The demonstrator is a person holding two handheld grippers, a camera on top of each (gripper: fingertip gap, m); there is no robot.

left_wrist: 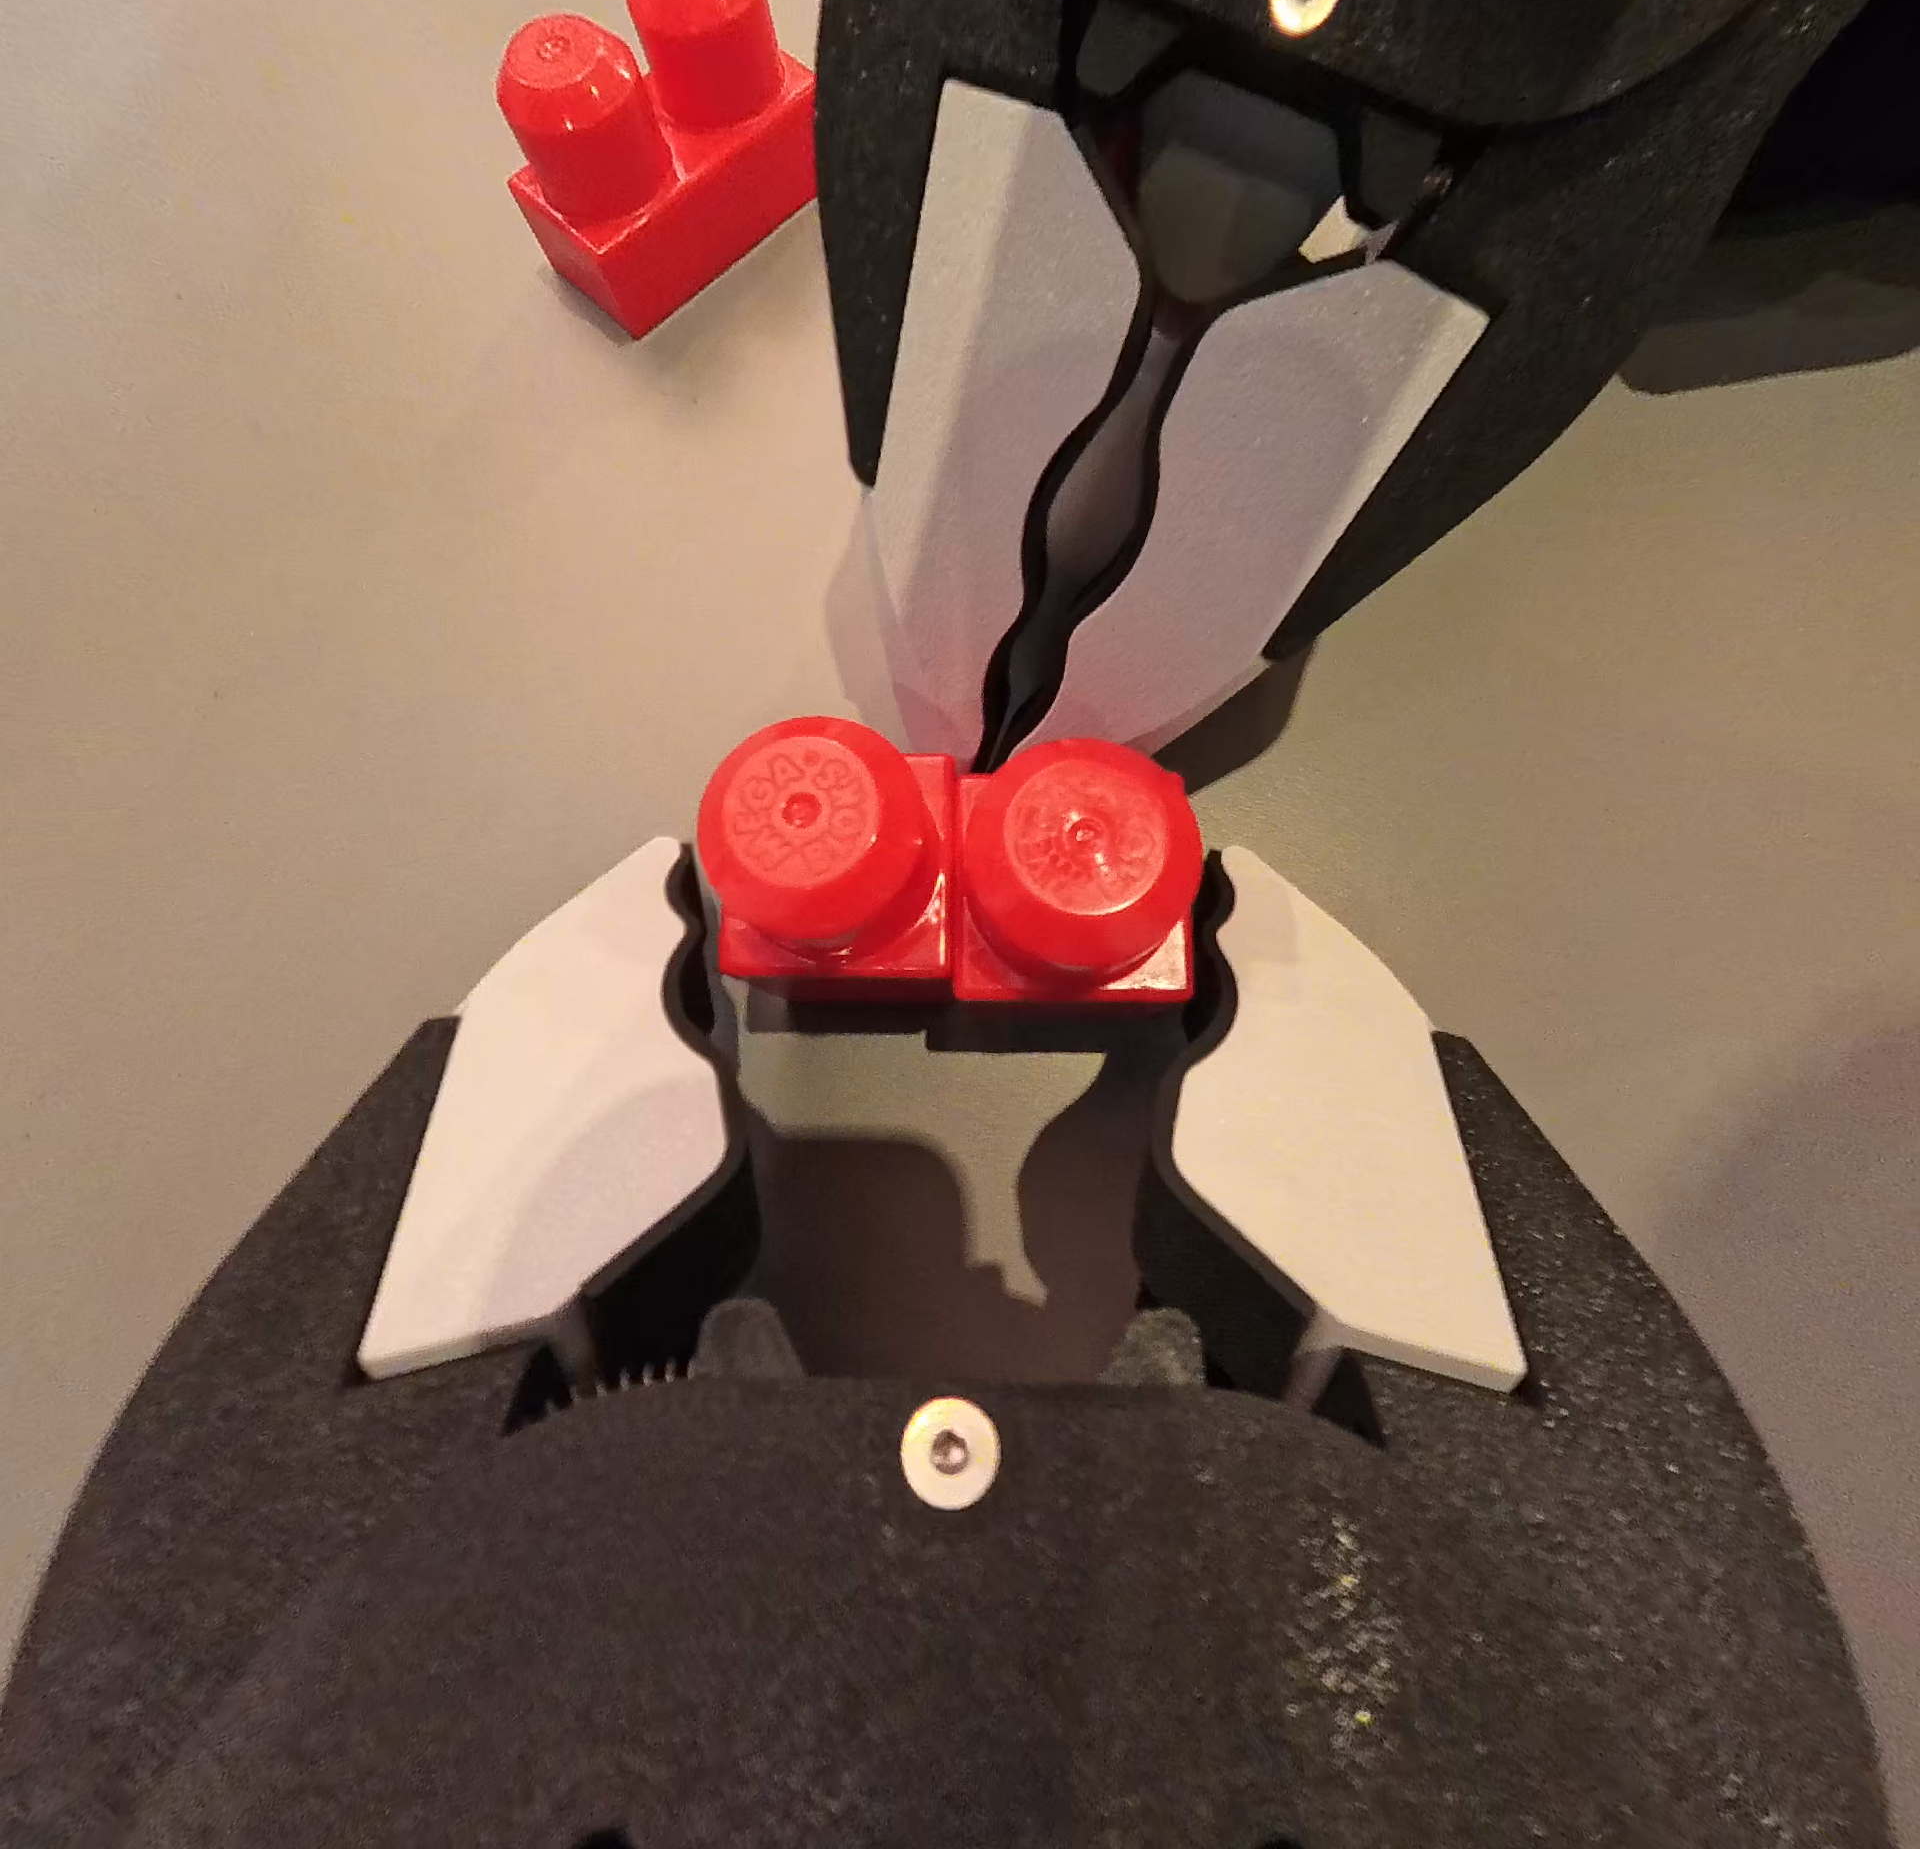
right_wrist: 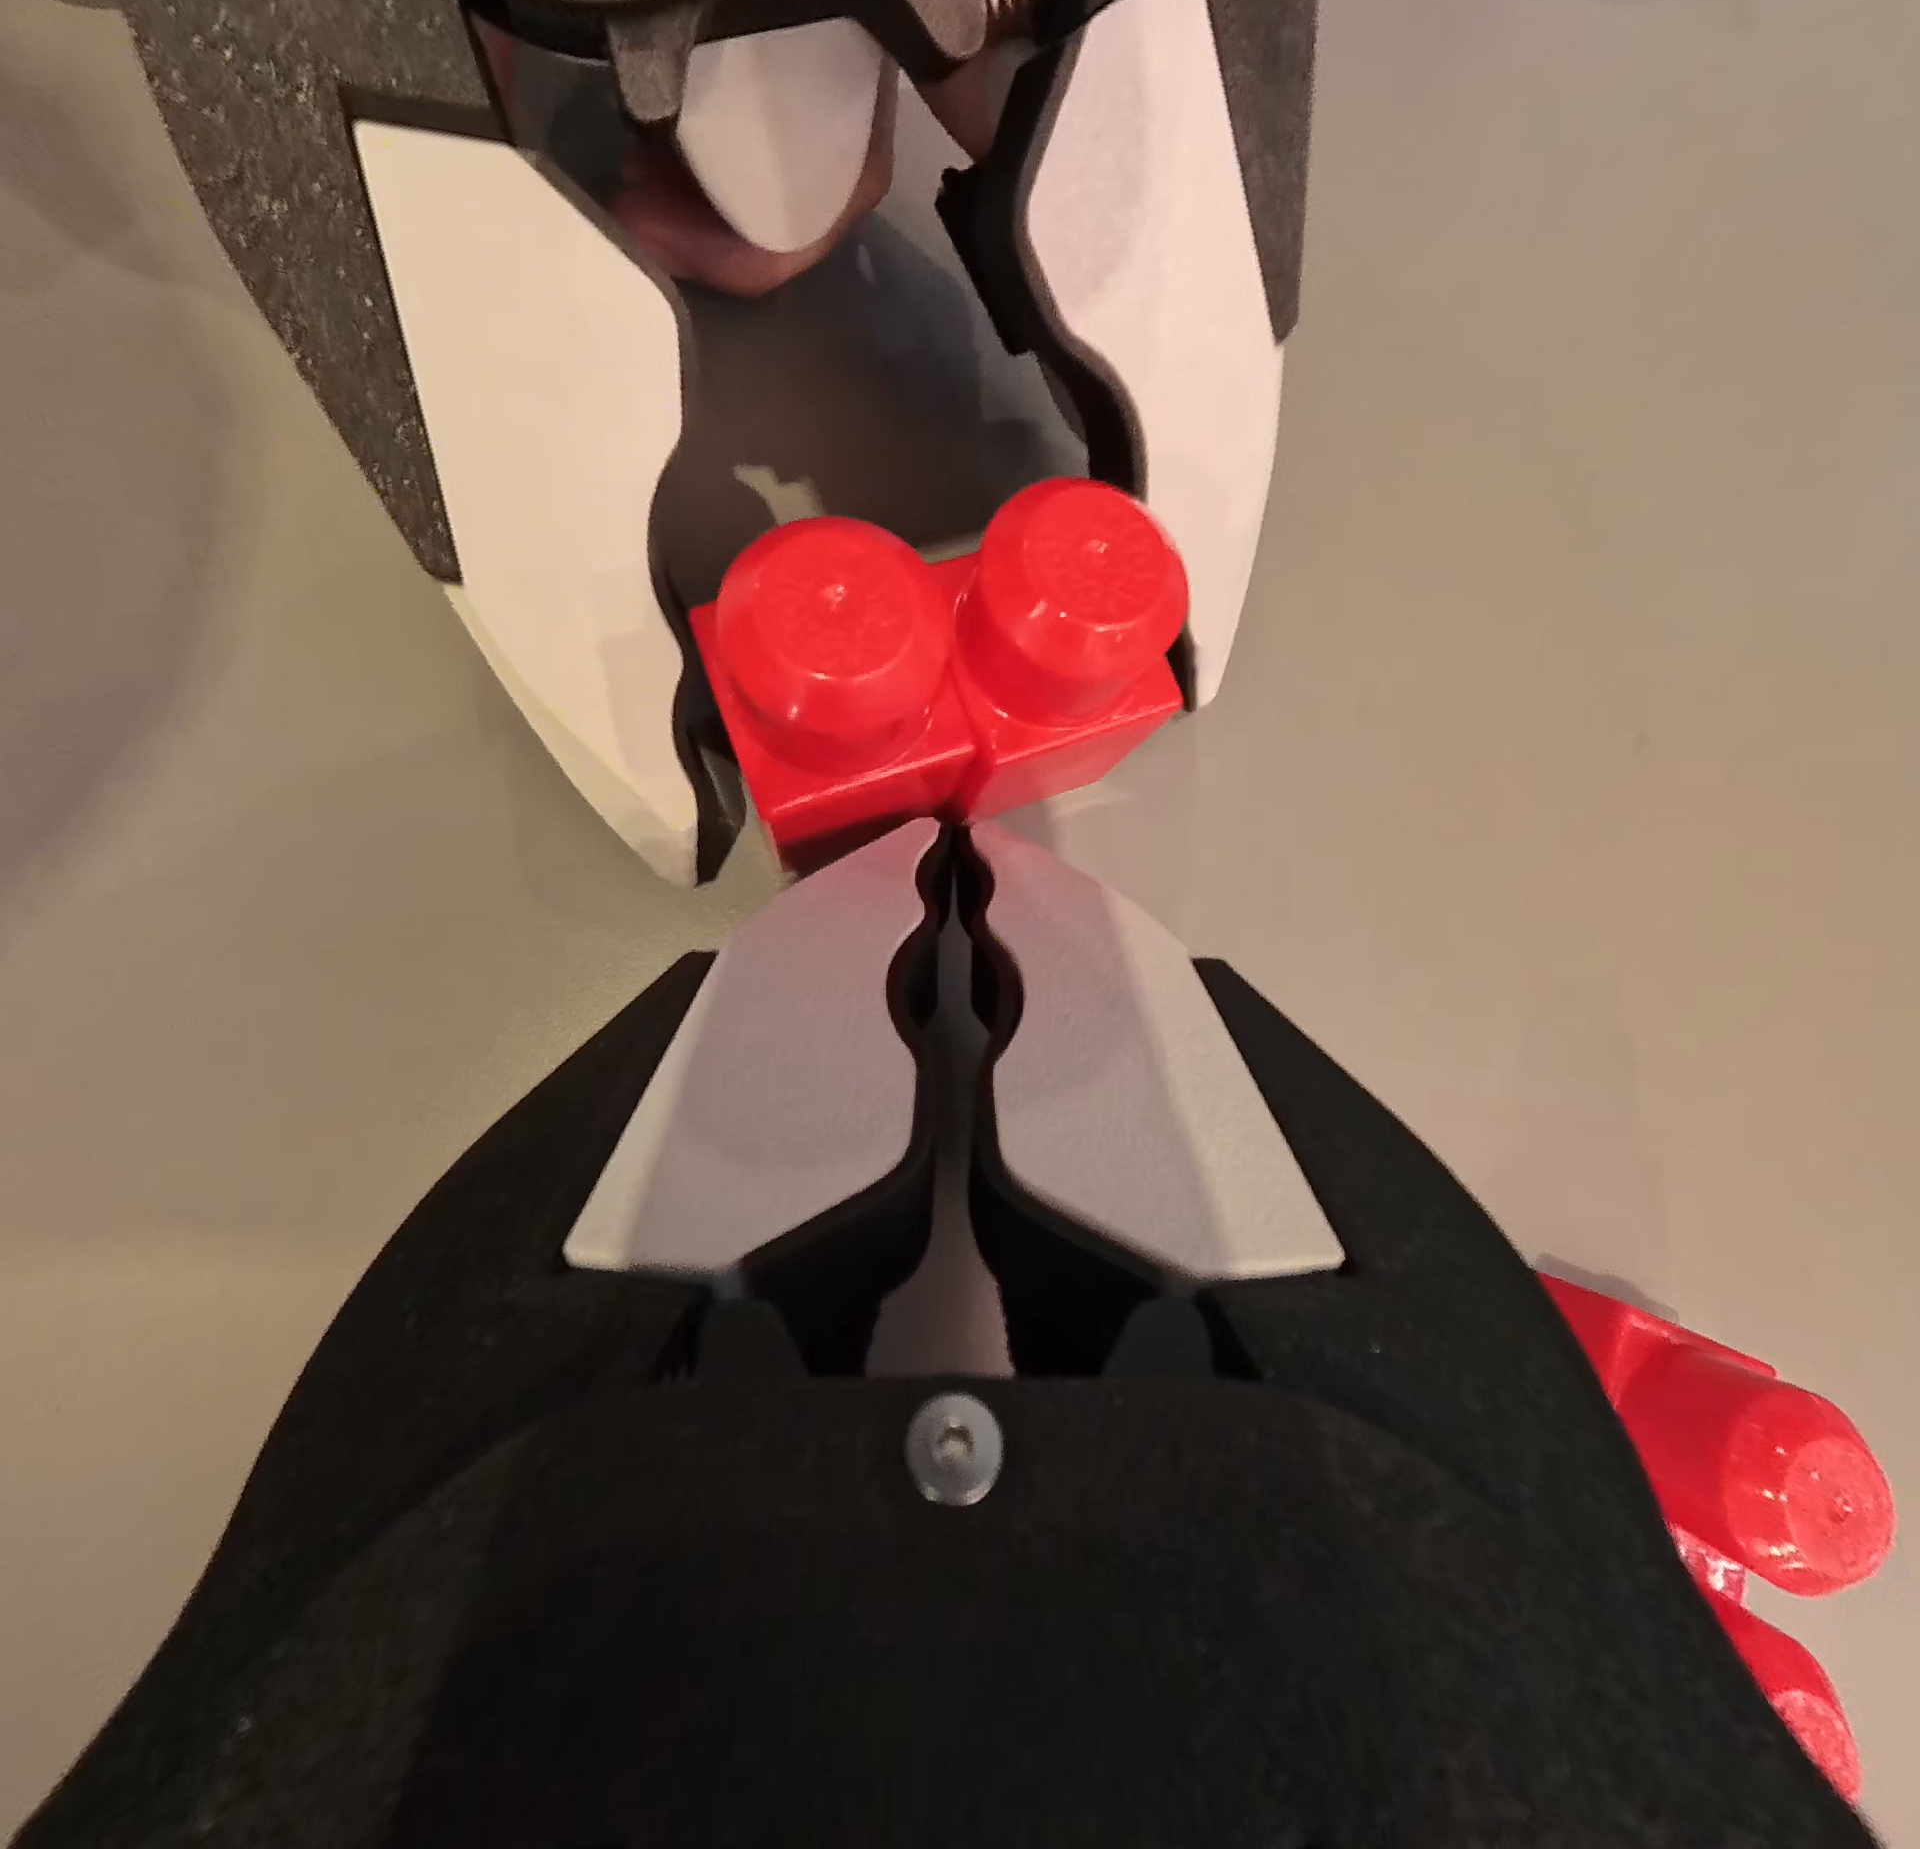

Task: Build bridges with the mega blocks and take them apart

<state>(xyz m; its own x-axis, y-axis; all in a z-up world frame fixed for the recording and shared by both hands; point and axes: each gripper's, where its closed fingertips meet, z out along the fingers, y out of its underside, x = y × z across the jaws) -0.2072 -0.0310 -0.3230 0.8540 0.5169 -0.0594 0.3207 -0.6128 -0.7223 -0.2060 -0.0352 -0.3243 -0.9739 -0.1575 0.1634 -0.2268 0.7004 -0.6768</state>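
Fingers of the left gripper point(left_wrist: 951, 952) stood part way open, one on each end of two small red blocks point(left_wrist: 951, 885). The dark pads point(left_wrist: 691, 926) looked pressed against the outer sides, so the pair sat squeezed between them, side by side with the sides touching. I think they were held this way so they would stay in a row and not slide apart.

Across from those fingers, the right gripper point(right_wrist: 954, 843) had its fingers closed together with nothing between them. Its tips point(right_wrist: 894, 885) met the pair right at the seam where the two blocks joined. It may have been pushing them to line them up, or holding them steady. I could not tell which.

Each block was shiny red with a square base and one big round peg on top. The pegs pointed up, and there was raised writing on their flat tops. From the right wrist view one block sat a bit turned from the other.

Farther out, well away from the left fingers, a longer red block point(left_wrist: 660, 142) with two pegs rested on the plain tan table point(left_wrist: 260, 552). It might be the bridge top for the two small ones to carry.
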